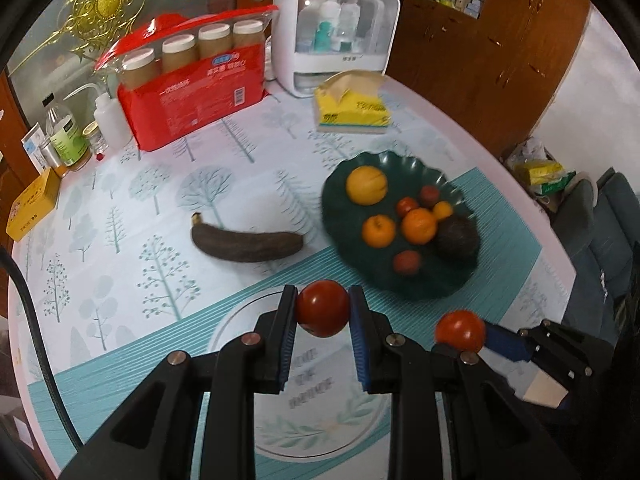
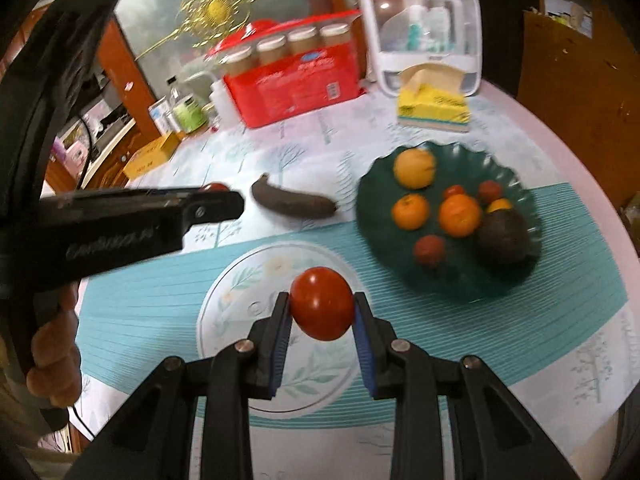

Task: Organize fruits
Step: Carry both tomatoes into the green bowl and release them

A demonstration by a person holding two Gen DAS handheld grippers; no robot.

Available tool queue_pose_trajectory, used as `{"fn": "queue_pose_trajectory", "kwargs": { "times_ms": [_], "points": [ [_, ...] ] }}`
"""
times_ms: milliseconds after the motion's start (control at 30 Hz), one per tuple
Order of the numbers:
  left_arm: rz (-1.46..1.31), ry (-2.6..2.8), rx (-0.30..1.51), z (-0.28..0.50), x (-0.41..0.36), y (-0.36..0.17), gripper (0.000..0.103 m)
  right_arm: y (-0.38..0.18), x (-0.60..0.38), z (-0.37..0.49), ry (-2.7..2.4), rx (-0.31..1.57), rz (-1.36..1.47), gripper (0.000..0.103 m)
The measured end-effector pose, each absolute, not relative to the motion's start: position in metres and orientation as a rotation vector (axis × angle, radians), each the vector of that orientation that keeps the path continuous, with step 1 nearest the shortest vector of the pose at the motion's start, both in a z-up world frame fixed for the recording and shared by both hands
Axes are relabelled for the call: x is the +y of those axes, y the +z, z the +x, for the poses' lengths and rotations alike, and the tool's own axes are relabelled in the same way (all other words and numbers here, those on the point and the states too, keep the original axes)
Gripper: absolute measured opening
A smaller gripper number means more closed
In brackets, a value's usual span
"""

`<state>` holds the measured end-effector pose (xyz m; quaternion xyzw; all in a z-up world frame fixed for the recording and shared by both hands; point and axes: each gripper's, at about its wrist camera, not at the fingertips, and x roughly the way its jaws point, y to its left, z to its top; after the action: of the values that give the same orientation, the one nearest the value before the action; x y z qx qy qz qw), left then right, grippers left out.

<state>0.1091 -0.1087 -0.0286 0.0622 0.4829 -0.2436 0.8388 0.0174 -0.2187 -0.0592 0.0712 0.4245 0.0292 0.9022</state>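
Tomatoes, two, one per hand-held gripper.

The worktop is round and covered with a pale cloth printed with trees, crossed by a teal striped band. A dark brown banana lies near the centre of the left wrist frame. Just to its right sits a dark green scalloped plate. At upper right of centre is a yellow tissue pack, and behind it a white storage case. At upper left a red package with 4 jars stands. Bottles and a green-labelled jar crowd the left edge, beside a yellow box.
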Motion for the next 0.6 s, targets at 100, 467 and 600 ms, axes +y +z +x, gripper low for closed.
{"fn": "queue_pose_trajectory", "kwargs": {
  "times_ms": [100,467,600],
  "points": [
    [0.117,-0.497,1.009,0.109,-0.125,-0.019,0.023,-0.043,-0.243,0.020,0.046,0.866,0.153,0.030],
    [0.062,-0.430,0.964,0.119,-0.192,-0.007,0.023,0.009,-0.330,0.061,0.054,0.816,0.078,0.030],
    [0.028,-0.385,0.975,0.133,-0.210,-0.017,0.023,0.011,-0.355,0.086,0.062,0.819,0.070,0.030]
  ]
}}
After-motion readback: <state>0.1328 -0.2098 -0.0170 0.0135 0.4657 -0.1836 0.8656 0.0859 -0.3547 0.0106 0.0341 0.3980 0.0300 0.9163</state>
